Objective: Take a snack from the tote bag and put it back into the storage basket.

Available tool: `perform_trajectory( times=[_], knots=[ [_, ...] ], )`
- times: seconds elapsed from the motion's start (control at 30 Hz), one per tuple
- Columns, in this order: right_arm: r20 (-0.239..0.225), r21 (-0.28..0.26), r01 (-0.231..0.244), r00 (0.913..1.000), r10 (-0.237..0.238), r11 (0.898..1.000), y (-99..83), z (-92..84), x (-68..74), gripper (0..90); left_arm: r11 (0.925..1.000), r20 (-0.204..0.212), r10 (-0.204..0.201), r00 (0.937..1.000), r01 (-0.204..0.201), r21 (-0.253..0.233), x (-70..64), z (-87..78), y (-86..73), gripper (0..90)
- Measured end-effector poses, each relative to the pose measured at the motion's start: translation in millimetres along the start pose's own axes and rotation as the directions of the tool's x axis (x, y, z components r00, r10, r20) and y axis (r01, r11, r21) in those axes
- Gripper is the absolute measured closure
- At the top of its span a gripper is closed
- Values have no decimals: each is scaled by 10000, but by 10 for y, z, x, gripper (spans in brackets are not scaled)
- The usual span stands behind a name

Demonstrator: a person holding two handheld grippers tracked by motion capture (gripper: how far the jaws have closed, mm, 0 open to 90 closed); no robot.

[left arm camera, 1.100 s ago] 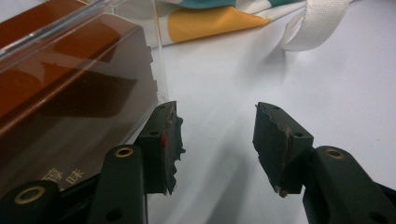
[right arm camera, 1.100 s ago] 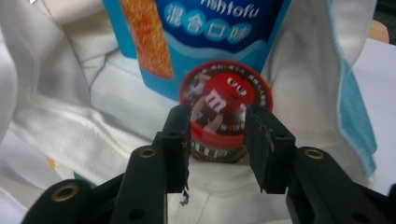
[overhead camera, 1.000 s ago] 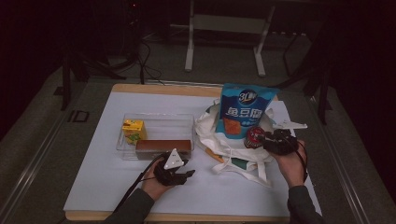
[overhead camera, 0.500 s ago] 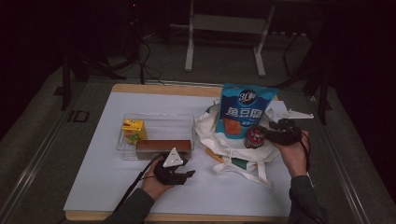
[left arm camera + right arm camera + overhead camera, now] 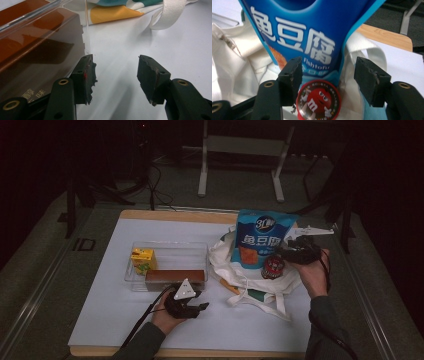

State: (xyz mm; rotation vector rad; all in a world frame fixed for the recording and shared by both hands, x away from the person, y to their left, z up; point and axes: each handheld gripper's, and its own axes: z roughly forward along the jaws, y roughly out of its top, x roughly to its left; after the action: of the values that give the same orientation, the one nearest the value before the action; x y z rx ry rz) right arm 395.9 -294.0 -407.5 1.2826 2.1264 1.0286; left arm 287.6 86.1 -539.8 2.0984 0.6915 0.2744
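Observation:
A blue snack bag (image 5: pixel 262 242) (image 5: pixel 307 37) stands upright on a white tote bag (image 5: pixel 250 285) (image 5: pixel 234 62). A red M&M's tub (image 5: pixel 273 267) (image 5: pixel 319 101) stands against its foot. My right gripper (image 5: pixel 281 253) (image 5: pixel 328 67) hovers just above the tub. Its jaws have just been opening and stand apart on either side of the lid without pressing it. My left gripper (image 5: pixel 202 307) (image 5: pixel 116 61) rests low on the white table, open with nothing between its jaws. It lies beside the clear container (image 5: pixel 167 251) that holds a brown box (image 5: pixel 175 276) (image 5: pixel 37 50).
A yellow juice carton (image 5: pixel 141 260) stands in the left end of the clear container. The tote's straps (image 5: pixel 167 12) trail over the white tabletop (image 5: pixel 110 315) toward the front. Beyond the wooden far edge (image 5: pixel 175 214) are metal stand legs and cables on the floor.
The right gripper has lifted up and back from the red tub while its jaws spread. The tub stays put in front of the blue bag. The left gripper has not moved.

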Motion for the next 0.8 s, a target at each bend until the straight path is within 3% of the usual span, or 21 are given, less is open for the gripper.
perform_trajectory(
  times=[0.27, 0.43, 0.8],
  knots=[
    [-95, -335, -90, 9999, 87, 9994, 178, 87, -44, 355, 9998, 21, 200, 9998, -200, 37, -15, 2, -1, 477],
    [-226, -275, -50, 9997, 44, 9996, 293, 155, -75, 334, 9996, 6, 291, 9996, -291, 67, -24, 5, 1, 479],
    [-1239, -594, -441, 9916, 364, 9973, 391, 287, -122, 353, 9993, -27, 372, 9993, -371, 104, -31, 9, 2, 478]
  ],
)
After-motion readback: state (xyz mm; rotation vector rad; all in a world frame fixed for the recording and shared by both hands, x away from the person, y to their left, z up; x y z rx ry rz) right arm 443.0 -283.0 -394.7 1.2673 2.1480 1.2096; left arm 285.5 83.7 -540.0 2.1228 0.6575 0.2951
